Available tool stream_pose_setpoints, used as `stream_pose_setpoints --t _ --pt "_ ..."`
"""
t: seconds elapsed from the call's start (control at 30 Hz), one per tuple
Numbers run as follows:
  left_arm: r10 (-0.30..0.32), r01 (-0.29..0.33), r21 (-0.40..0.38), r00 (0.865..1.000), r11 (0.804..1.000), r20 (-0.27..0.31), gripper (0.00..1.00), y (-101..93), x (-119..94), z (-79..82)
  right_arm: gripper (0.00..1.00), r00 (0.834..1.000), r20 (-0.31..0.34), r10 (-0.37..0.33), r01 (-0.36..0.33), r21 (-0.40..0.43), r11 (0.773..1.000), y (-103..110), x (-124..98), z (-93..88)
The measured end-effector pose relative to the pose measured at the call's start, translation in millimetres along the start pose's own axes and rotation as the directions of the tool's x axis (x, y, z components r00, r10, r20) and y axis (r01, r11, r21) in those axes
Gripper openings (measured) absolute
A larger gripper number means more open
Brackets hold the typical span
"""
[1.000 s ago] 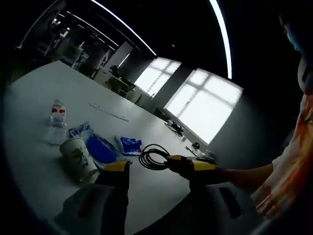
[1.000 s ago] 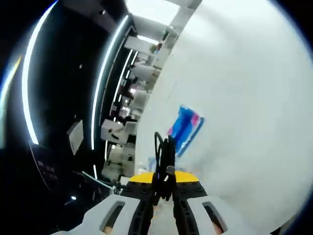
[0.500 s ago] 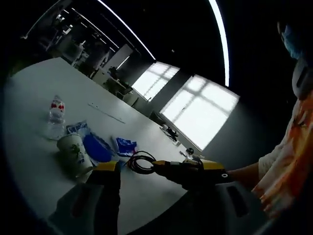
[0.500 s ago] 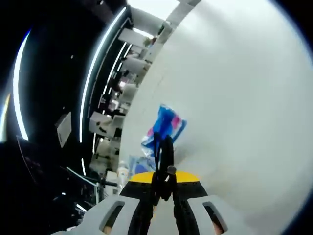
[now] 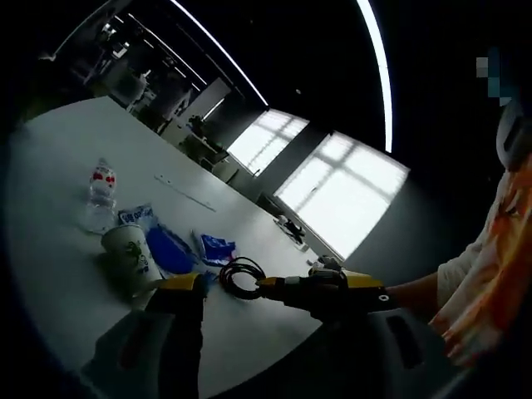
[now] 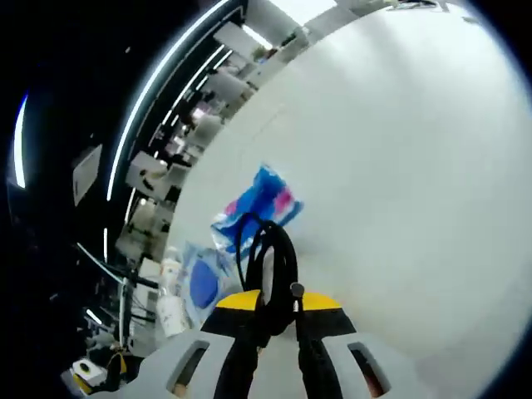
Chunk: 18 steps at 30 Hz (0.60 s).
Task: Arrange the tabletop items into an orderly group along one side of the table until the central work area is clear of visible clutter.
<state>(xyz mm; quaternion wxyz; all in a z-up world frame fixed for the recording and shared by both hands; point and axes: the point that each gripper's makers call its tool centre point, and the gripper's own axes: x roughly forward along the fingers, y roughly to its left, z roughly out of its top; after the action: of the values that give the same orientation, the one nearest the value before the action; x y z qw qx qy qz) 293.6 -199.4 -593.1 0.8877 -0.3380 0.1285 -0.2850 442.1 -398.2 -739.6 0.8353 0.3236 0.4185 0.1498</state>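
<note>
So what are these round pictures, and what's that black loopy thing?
Each round picture comes from a camera riding on a hand-held gripper, a kind of two-jawed pincher that a person carries, one per hand. In the right gripper view, the right gripper is shut on a coiled black cable. The left gripper view shows that same right gripper coming in from the right with the cable, and the left gripper with its jaws apart. On the white table lie a paper cup, a water bottle, a blue lid and blue packets.

bottle (image 5: pixel 99 193): 1 | paper cup (image 5: pixel 129 257): 1 | cable coil (image 5: pixel 240 277): 1 | blue packets (image 5: pixel 218 248): 3
</note>
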Motion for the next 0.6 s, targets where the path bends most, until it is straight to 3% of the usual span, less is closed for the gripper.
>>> stream_pose_setpoints --t 0.33,0.47,0.6 --pt "0.006 -0.006 -0.030 1.000 1.000 0.013 0.65 8.3 -1 0.1 0.16 0.999 0.005 -0.041 0.041 -0.042 0.998 -6 0 6.0" --pt "0.008 -0.007 -0.036 1.000 0.999 0.019 0.66 8.5 -2 1.3 0.23 0.996 -0.014 -0.088 0.085 -0.140 0.986 -13 1 3.3" --pt "0.011 -0.011 -0.038 1.000 0.999 0.012 0.66 9.3 -3 -0.8 0.29 0.996 -0.011 -0.091 0.088 -0.168 0.982 -12 2 2.0"
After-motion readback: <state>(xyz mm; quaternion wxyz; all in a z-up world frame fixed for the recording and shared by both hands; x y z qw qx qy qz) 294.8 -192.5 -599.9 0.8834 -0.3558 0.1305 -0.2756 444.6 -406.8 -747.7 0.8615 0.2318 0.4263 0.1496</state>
